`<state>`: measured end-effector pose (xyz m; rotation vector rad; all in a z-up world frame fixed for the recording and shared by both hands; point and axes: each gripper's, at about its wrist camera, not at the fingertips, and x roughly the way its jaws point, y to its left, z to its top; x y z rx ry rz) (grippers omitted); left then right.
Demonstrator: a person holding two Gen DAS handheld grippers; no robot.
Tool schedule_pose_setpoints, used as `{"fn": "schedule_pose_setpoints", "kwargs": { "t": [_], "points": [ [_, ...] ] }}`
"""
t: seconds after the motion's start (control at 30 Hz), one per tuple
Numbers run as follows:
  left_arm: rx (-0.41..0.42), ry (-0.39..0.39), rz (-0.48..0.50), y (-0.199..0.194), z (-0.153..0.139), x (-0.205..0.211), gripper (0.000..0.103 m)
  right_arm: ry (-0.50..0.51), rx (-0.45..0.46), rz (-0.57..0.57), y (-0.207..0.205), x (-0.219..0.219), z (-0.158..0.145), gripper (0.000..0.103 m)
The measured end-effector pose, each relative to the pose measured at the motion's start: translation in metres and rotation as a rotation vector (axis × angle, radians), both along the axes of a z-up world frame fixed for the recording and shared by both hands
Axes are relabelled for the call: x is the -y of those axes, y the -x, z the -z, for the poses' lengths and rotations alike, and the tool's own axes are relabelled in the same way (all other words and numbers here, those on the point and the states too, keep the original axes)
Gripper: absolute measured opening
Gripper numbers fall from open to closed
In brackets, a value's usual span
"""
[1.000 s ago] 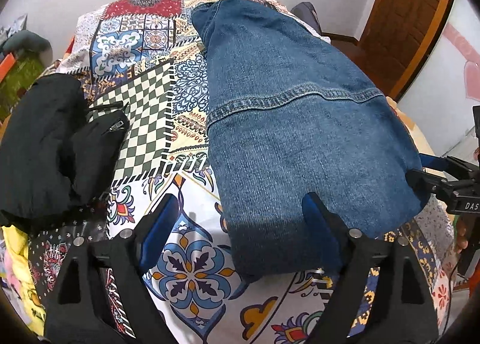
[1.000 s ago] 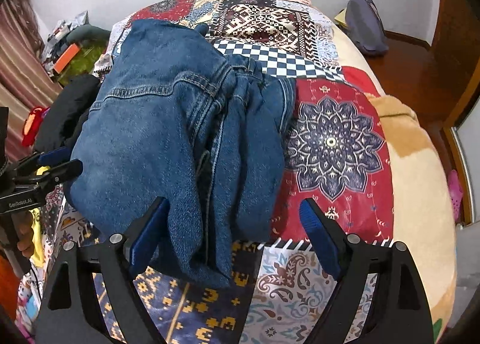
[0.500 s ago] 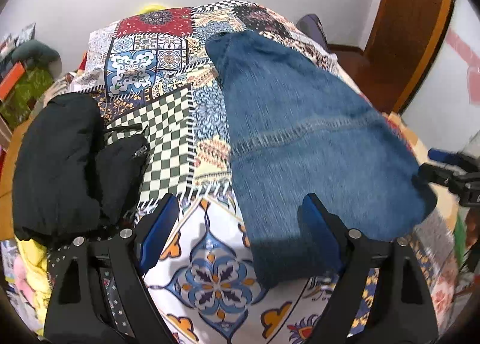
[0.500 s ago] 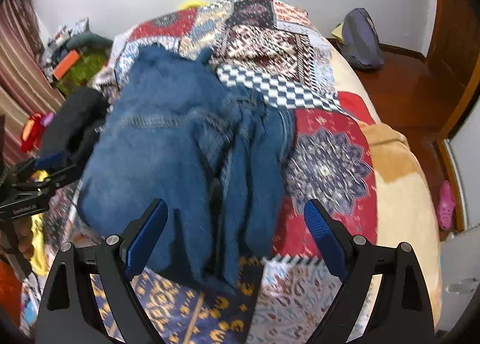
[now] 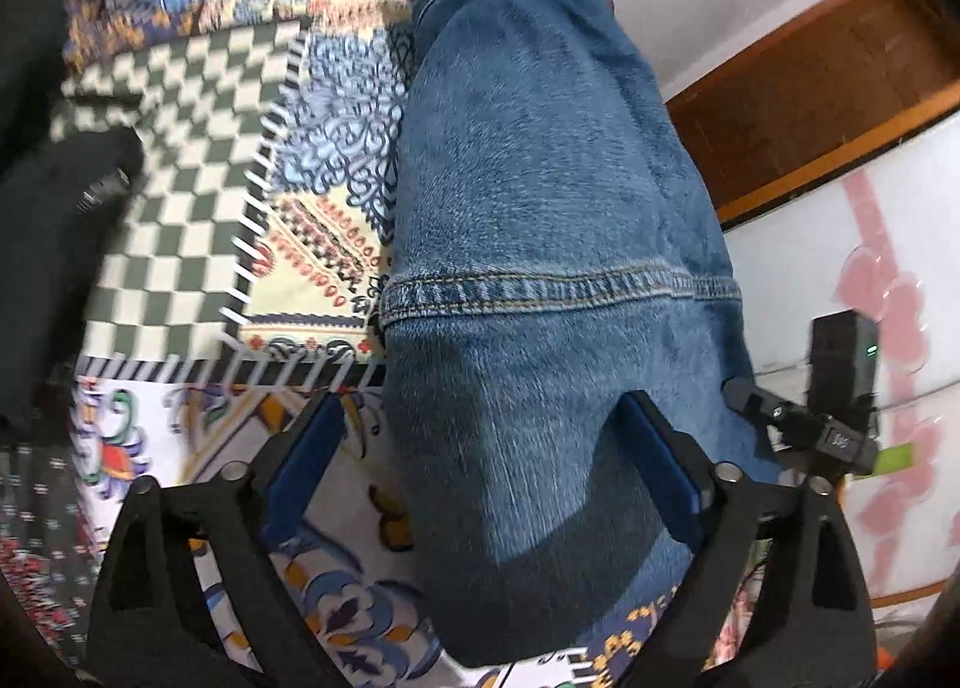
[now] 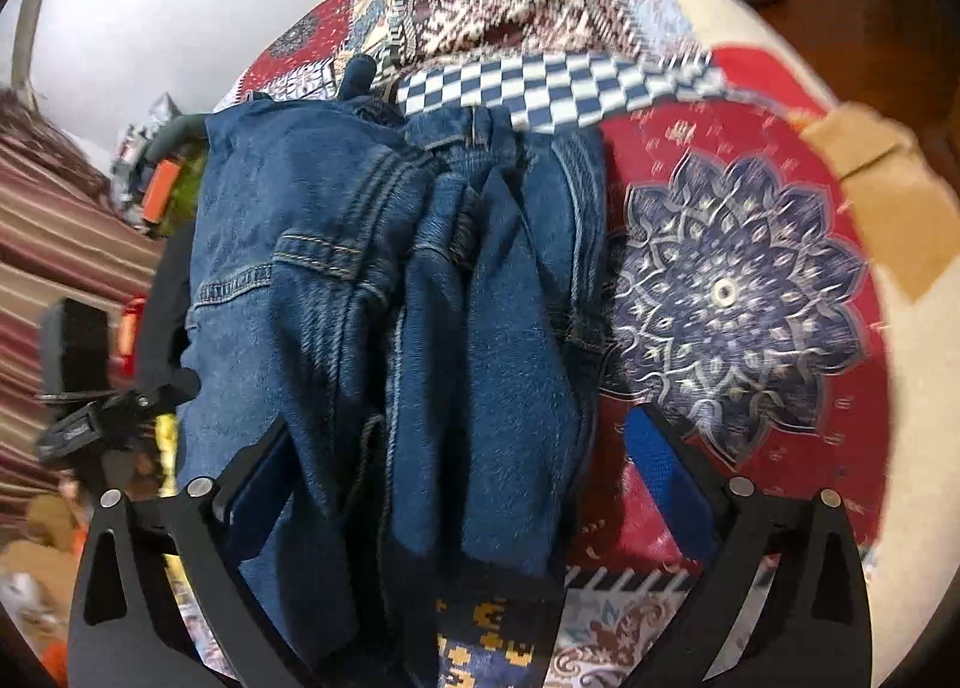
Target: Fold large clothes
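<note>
**Both grippers drop in on the jeans' near end**

Compared with 0.5 s ago, we are lower and closer: the denim jeans (image 5: 540, 244) now fill each view, and blur streaks the patchwork bedspread (image 5: 198, 244). We read this as the approach to a grasp for the next fold; nothing is pinched yet.

The left gripper (image 5: 480, 466) has its jaws spread wide, straddling the jeans' near left side. The right gripper (image 6: 468, 484) is likewise spread, around the bunched right side.

The jeans lie lengthwise along the middle of the bed, near end toward the bed's near edge. The denim is thick, faded, with orange-stitched seams; it is smooth on the left, ridged into 3 or so heavy pleats on the right. A black garment (image 5: 42, 244) sits by the left edge.
</note>
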<state>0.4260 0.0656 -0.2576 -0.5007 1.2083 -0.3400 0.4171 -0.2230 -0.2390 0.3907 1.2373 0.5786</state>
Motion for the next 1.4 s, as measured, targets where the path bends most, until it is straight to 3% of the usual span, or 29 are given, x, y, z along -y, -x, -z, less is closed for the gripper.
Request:
{"fn": "schedule_pose_setpoints", "kwargs": {
  "t": [0.17, 0.4, 0.53, 0.63, 0.7, 0.73, 0.8, 0.97, 1.17, 1.4],
  "points": [
    [-0.002, 0.035, 0.005, -0.015, 0.006, 0.005, 0.097, -0.076, -0.049, -0.032, -0.012, -0.005, 0.011, 0.102],
    [-0.007, 0.058, 0.033, -0.033, 0.009, 0.023, 0.097, -0.098, -0.075, -0.054, -0.026, -0.016, 0.011, 0.103],
    [-0.009, 0.058, 0.028, -0.040, 0.008, 0.034, 0.091, -0.128, -0.102, -0.049, -0.030, -0.016, 0.012, 0.103],
    [-0.001, 0.057, 0.017, -0.037, 0.003, 0.028, 0.074, -0.129, -0.096, -0.057, -0.030, -0.016, 0.010, 0.089],
    [0.016, 0.093, 0.009, -0.031, -0.003, 0.020, 0.063, -0.132, -0.091, -0.063, -0.027, -0.016, 0.005, 0.070],
    [0.023, 0.099, 0.010, -0.030, -0.006, 0.018, 0.056, -0.124, -0.085, -0.062, -0.027, -0.015, 0.001, 0.066],
    [0.045, 0.097, 0.011, -0.026, -0.018, 0.018, 0.050, -0.099, -0.062, -0.060, -0.025, -0.015, -0.008, 0.053],
    [0.152, 0.001, 0.037, -0.016, -0.066, 0.024, 0.046, -0.068, -0.010, -0.082, -0.016, -0.032, -0.038, 0.038],
    [0.265, 0.003, 0.008, 0.007, -0.128, -0.006, 0.045, -0.079, 0.091, -0.112, -0.009, -0.063, -0.086, 0.037],
    [0.403, -0.044, -0.072, 0.050, -0.198, -0.085, 0.045, -0.124, 0.214, -0.199, -0.007, -0.129, -0.146, 0.037]
  ]
}}
